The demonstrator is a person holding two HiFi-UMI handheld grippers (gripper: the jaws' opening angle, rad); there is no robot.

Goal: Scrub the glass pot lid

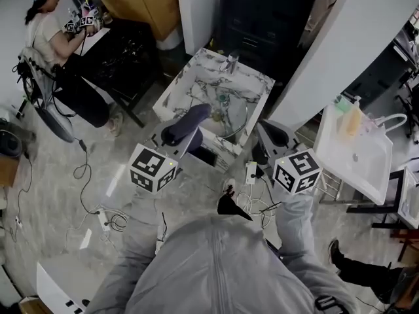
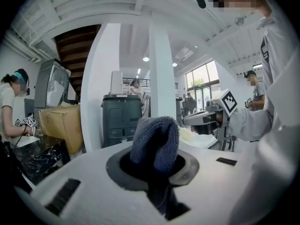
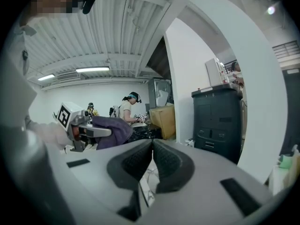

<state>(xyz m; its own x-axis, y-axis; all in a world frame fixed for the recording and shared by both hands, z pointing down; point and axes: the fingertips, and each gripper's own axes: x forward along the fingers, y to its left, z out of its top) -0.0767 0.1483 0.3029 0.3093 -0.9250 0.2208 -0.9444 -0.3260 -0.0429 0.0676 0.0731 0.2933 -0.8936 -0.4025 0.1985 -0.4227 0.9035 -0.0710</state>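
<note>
One glass lid [image 1: 232, 115] lies beyond left tool's [image 1: 182, 133] cloth [image 1: 194, 117].

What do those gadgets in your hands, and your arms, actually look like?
The left gripper and right gripper are pale grey shells with dark textured pads; each carries a white cube with black square markers. The sleeves are grey.

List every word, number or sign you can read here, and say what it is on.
No readable words or numbers anywhere.
Left marker cube: black-and-white square patterns only, no letters.
Right marker cube: the same.
Bottles at the right: any print too small to read.
Cloth: no tag or print shows.
</note>
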